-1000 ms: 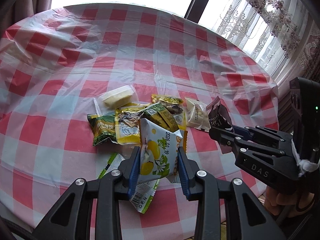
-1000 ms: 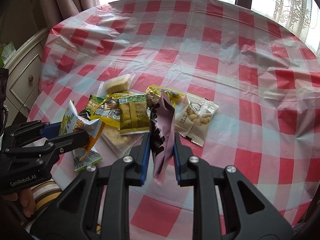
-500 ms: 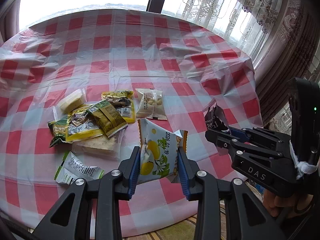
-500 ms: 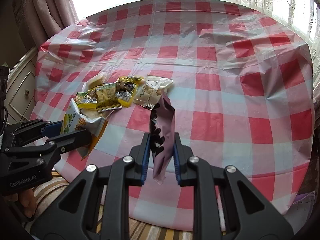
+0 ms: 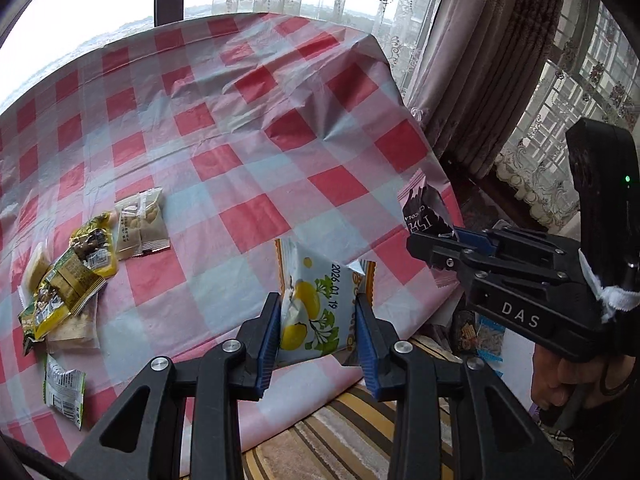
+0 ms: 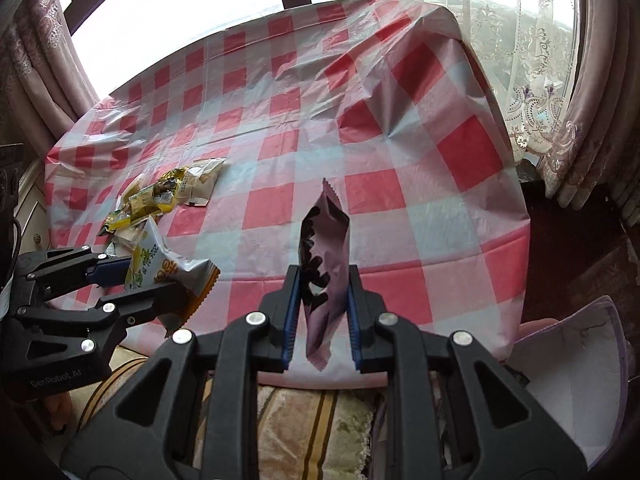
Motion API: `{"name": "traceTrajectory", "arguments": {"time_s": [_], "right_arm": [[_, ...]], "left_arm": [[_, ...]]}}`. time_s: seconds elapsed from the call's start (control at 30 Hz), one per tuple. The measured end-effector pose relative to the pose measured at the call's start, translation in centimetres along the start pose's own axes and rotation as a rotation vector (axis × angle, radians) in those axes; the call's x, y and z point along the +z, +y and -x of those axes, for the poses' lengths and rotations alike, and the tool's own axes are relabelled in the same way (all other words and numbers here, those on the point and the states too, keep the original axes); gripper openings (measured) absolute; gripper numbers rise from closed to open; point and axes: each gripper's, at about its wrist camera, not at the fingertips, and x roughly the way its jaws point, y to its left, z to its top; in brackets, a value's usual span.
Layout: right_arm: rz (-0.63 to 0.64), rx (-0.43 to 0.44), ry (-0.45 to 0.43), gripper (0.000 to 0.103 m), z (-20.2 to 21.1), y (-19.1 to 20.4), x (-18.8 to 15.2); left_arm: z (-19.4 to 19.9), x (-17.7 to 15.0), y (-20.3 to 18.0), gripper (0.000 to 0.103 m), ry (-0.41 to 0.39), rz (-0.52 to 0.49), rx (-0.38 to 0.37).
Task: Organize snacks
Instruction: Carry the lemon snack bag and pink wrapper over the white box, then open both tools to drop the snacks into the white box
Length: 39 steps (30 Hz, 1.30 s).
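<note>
My left gripper (image 5: 318,312) is shut on a white snack packet printed with yellow lemons (image 5: 312,304), held above the table's near right edge. My right gripper (image 6: 322,292) is shut on a mauve chocolate packet (image 6: 324,248), upright between its blue pads. Each gripper shows in the other's view: the right one (image 5: 436,240) with the mauve packet (image 5: 422,212), the left one (image 6: 132,276) with the lemon packet (image 6: 160,264). A heap of several snack packets (image 5: 72,276) lies on the red-and-white checked tablecloth (image 5: 240,152), far left of both grippers.
A lone white-green packet (image 5: 64,388) lies near the table's front edge. Below the edge is a striped cushion (image 6: 316,416). A white open box (image 6: 572,364) stands at the lower right, beside the table. Curtains (image 5: 472,80) and windows stand behind.
Both grippers have swung right, away from the heap toward the table's right corner, each keeping its packet. The heap has slid to the far left of both views, and the white box has appeared.
</note>
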Motion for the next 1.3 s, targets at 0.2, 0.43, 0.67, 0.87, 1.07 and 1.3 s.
{"name": "traceTrajectory", "arguments": {"time_s": [0.2, 0.43, 0.67, 0.87, 1.07, 1.3], "right_arm": [[-0.122, -0.070, 0.007, 0.025, 1.9, -6.7, -3.0], [-0.257, -0.120, 0.033, 0.025, 2.8, -12.7, -6.4], [-0.324, -0.140, 0.046, 0.026, 2.7, -15.5, -8.3], [-0.333, -0.160, 0.042, 0.026, 3.1, -15.9, -8.4], [-0.320, -0.216, 0.044, 0.049, 3.7, -15.6, -8.1], [-0.233, -0.295, 0.012, 0.067, 5.1, -13.1, -6.2]], "left_arm": [[-2.6, 1.1, -5.6, 0.036, 0.065, -0.145, -0.055], [-5.8, 1.1, -11.2, 0.036, 0.173, -0.283, -0.124], [-7.5, 0.2, -15.9, 0.037, 0.261, -0.420, -0.179], [-8.3, -0.2, -17.0, 0.050, 0.316, -0.442, -0.239], [-7.5, 0.5, -16.0, 0.067, 0.293, -0.394, -0.233], [-4.6, 1.7, -13.6, 0.073, 0.135, -0.300, -0.088]]}}
